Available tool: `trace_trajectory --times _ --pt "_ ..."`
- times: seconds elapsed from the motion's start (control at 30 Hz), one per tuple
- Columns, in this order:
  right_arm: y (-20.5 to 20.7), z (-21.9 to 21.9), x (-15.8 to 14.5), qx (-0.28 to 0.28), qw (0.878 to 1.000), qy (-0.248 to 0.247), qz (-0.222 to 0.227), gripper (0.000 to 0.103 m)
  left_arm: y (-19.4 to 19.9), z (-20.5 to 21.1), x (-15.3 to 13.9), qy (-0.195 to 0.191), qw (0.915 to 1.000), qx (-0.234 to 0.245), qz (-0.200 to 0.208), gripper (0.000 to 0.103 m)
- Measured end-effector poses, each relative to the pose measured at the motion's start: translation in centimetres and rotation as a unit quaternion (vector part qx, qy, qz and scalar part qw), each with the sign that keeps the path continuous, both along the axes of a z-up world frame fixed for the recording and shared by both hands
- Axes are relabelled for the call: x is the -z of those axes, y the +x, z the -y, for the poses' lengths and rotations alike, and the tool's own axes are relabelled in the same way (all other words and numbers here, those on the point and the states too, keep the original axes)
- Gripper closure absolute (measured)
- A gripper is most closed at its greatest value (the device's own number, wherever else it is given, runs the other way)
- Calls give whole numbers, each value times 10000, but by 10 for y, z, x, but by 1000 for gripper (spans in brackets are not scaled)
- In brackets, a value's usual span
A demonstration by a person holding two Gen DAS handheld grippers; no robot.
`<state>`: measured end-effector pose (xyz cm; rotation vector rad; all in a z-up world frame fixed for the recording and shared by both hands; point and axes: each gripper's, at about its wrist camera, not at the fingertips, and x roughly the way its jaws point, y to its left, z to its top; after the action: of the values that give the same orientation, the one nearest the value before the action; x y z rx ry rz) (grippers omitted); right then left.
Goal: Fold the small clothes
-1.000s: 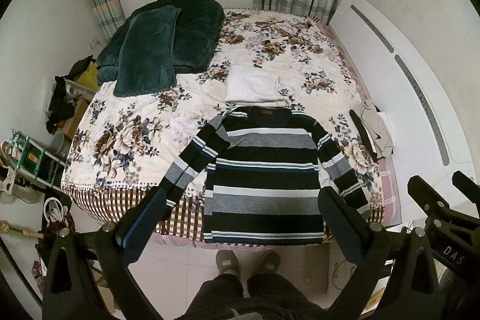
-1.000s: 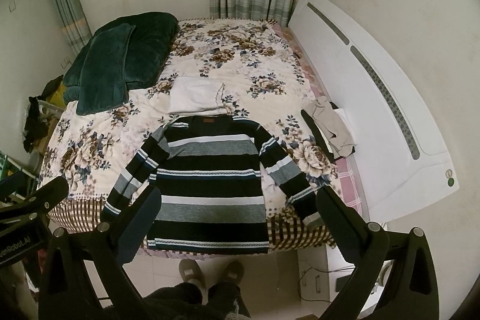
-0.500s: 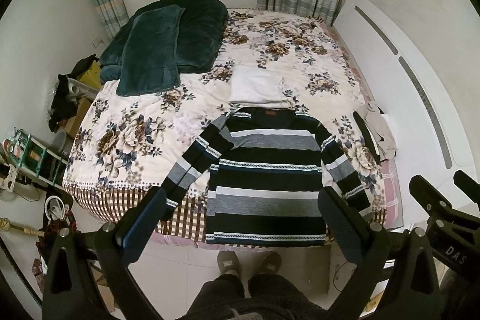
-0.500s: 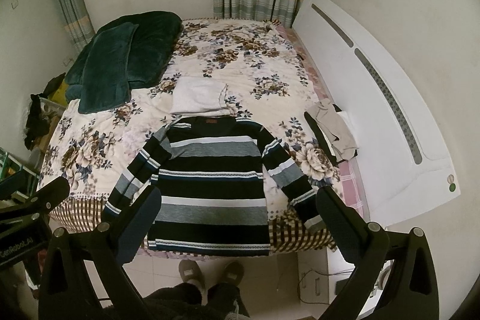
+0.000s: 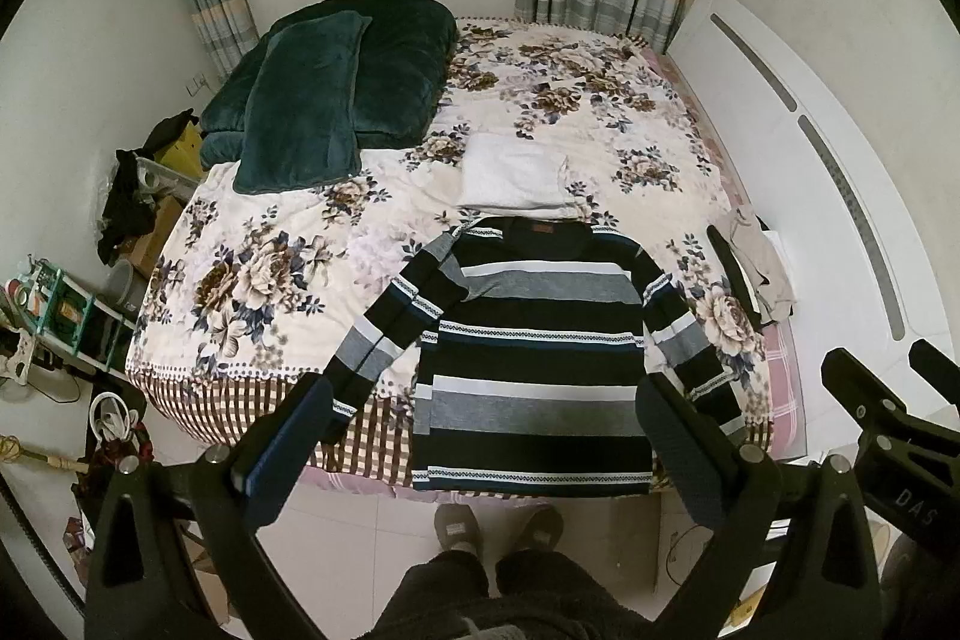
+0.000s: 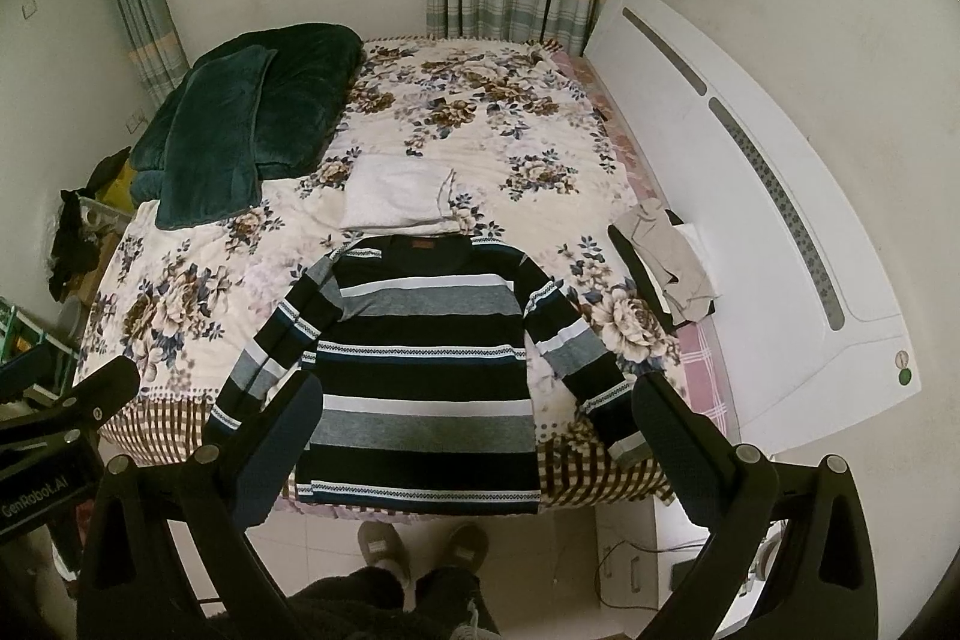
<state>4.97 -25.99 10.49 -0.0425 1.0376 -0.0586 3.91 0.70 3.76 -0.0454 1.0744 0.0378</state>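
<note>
A black, grey and white striped long-sleeve sweater (image 5: 534, 364) lies flat and face down on the near edge of the floral bed (image 5: 270, 280), sleeves spread, hem hanging over the edge. It also shows in the right wrist view (image 6: 420, 376). A folded white garment (image 5: 516, 181) lies just beyond its collar. My left gripper (image 5: 486, 436) is open and empty, held high above the sweater's hem. My right gripper (image 6: 474, 430) is open and empty at about the same height.
A dark green blanket and pillow (image 5: 330, 88) sit at the bed's far left. A beige and black garment (image 6: 666, 262) lies at the right edge by the white headboard (image 6: 750, 196). Clutter and shelves (image 5: 54, 316) stand left of the bed. My slippered feet (image 5: 498, 526) stand on the tiled floor.
Both grippers have drifted slightly, so the bed and sweater sit a little lower and to the right in the views. The sweater has not moved and both grippers remain open.
</note>
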Motion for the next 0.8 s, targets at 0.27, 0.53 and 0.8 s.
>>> trace_trajectory --times 0.27,0.53,0.8 --pt "0 0 -1 1 10000 3 -4 0 1 -1 -1 -6 10000 -1 6 0" --pt "-2 2 0 4 10000 2 0 0 -2 0 1 -3 10000 12 11 0" --pt "5 19 10 297 9988 380 40 0 22 -3 18 319 9989 35 351 0"
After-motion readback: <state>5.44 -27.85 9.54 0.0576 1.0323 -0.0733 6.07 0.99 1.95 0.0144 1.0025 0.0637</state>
